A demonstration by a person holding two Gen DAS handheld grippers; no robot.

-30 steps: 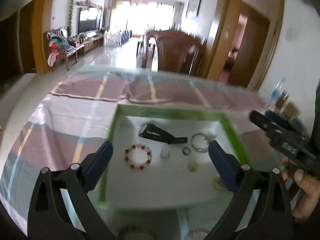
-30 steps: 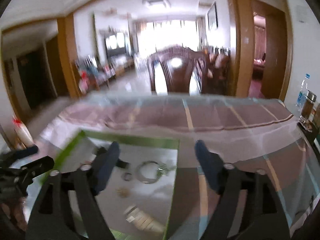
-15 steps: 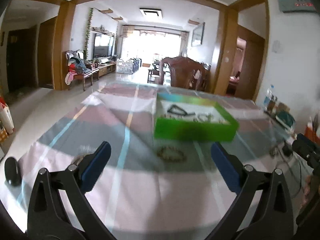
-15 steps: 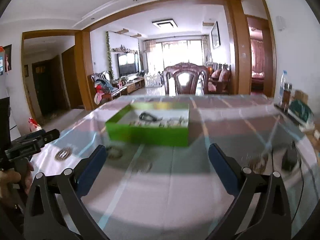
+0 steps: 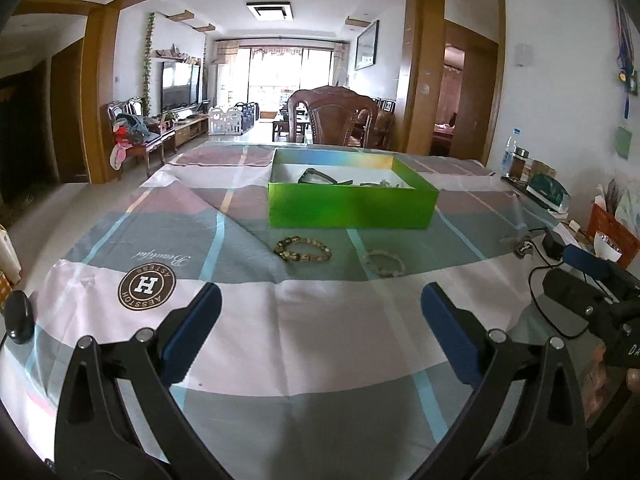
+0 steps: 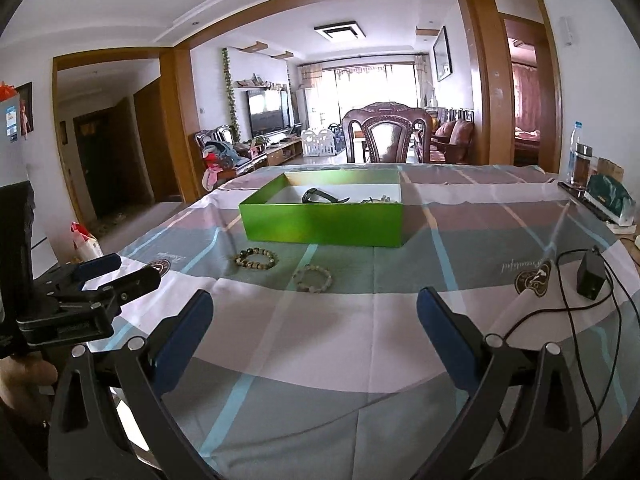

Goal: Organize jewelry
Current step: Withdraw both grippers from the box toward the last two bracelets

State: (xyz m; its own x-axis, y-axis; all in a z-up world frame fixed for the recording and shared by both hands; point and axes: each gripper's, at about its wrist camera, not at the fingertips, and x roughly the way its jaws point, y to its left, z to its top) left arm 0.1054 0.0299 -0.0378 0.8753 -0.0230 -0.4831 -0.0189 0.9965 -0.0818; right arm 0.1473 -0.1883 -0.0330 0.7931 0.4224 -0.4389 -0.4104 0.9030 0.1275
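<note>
A green box [image 5: 352, 204] [image 6: 324, 222] stands on the table with a black watch [image 5: 320, 177] [image 6: 322, 197] and other small jewelry inside. In front of it lie a dark beaded bracelet [image 5: 303, 249] [image 6: 256, 259] and a pale beaded bracelet [image 5: 383, 263] [image 6: 312, 278] on the cloth. My left gripper [image 5: 320, 308] is open and empty, low over the near table edge, well short of the bracelets. My right gripper [image 6: 314, 312] is open and empty, also back near the edge. Each gripper shows in the other's view, the right [image 5: 592, 284] and the left [image 6: 100, 276].
A checked tablecloth [image 5: 248, 320] covers the table. A black adapter with a cable [image 6: 590, 276] lies at the right. Bottles [image 6: 580, 160] and a green case [image 6: 610, 196] stand at the far right edge. A black oval object [image 5: 18, 316] lies at the left. A wooden chair [image 6: 386, 136] stands behind.
Both grippers have pulled back from above the green box to the near table edge, so that the box now sits far ahead and two bracelets show in front of it.
</note>
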